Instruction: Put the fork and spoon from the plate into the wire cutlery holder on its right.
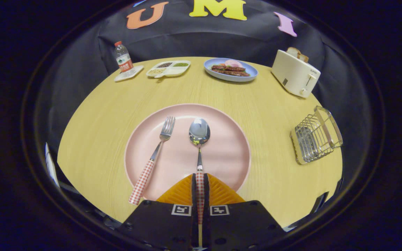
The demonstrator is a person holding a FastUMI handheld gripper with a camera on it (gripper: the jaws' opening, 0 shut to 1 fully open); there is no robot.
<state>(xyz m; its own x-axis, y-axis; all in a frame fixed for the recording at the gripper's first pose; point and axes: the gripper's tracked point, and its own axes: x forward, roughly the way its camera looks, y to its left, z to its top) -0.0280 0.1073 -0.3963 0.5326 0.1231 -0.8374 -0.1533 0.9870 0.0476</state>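
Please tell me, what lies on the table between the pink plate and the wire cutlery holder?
Nothing: the gripper view shows bare wooden table between the pink plate and the wire cutlery holder. The gripper is shut on the spoon handle; the fork lies beside it.

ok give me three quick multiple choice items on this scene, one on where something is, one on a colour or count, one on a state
1. Where is the wire cutlery holder?
A. on the pink plate
B. on the table, right of the pink plate
C. behind the water bottle

2. How many utensils lie on the pink plate?
A. one
B. two
C. four

3. What is the claw doing?
A. shut on the spoon's handle
B. open above the fork
C. shut on the toaster's lever

Answers:
1. B, the holder stands on the wooden table, apart from the plate's right rim and nearer than the toaster.
2. B, a fork and a spoon lie side by side.
3. A, both fingers press the spoon's checked handle between them.
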